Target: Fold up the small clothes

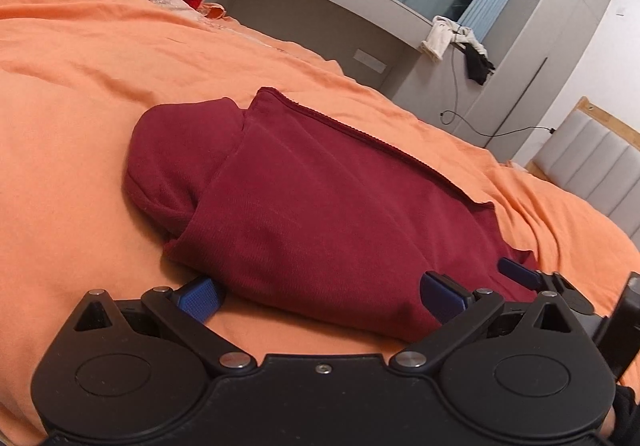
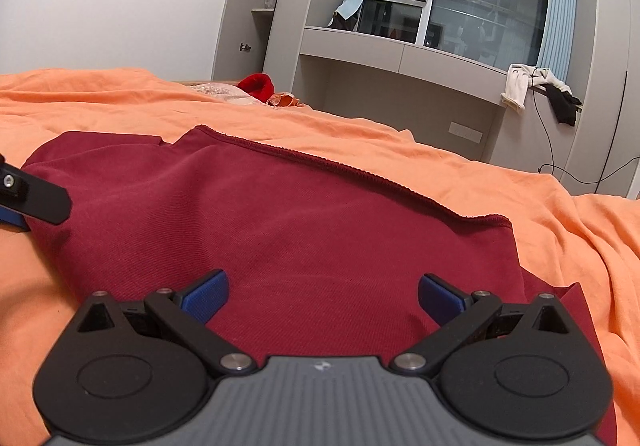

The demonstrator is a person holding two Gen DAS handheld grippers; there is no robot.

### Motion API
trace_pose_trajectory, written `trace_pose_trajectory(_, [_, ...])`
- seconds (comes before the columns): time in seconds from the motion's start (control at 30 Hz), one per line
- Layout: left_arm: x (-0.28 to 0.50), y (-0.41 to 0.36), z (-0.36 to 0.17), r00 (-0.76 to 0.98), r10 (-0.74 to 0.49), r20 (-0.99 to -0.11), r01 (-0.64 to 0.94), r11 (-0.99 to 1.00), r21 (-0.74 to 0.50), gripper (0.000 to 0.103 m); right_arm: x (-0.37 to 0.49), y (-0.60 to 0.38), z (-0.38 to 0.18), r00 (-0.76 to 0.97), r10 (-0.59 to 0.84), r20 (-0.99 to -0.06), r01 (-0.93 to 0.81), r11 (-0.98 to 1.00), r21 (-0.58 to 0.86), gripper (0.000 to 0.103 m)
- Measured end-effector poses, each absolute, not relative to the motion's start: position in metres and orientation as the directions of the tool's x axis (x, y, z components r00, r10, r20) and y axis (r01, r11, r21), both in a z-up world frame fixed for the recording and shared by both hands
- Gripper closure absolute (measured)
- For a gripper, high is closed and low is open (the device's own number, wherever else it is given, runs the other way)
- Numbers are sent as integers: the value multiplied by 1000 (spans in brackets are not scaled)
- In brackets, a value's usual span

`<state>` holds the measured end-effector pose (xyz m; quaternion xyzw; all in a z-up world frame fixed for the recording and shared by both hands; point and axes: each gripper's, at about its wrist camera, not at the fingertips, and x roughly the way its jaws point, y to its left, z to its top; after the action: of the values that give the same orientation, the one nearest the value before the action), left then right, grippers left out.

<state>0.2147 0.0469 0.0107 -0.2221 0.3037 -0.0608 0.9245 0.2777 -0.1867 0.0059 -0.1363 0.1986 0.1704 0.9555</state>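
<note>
**Red garment partly folded on the bed, both tools spread wide**

The dark red garment lay on the orange bedsheet, already doubled over on itself, with a rounded bundle of cloth poking out from under the top layer on the left in the left wrist view. A stitched hem ran along its far edge. We judged it light, soft and limp: a fine knit that would sag and slide wherever it was not supported, and would crease easily but could not be damaged. We thought the best hold would be at the near edge or a near corner, pinching all layers together so the fold would not slip apart when lifted.

The left tool sat low at the garment's near edge, its jaws wide and holding nothing, one blue pad beside the cloth on the sheet, the other against the fabric. The right tool hovered low over the garment's middle, jaws equally wide and empty, pointing across the cloth toward the hem. Part of the left tool showed at the left edge of the right wrist view, so the two worked close together.
</note>
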Motion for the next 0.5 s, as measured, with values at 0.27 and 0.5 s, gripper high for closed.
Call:
trace_pose_trajectory(0.27, [219, 45, 8, 813, -223, -538, -45, 897, -439, 1, 278, -187, 6, 863, 272, -426, -380, 905, -193, 0])
trace_pose_trajectory(0.5, [218, 48, 7, 817, -228, -530, -49, 887, -458, 1, 278, -187, 6, 863, 272, -427, -380, 905, -192, 0])
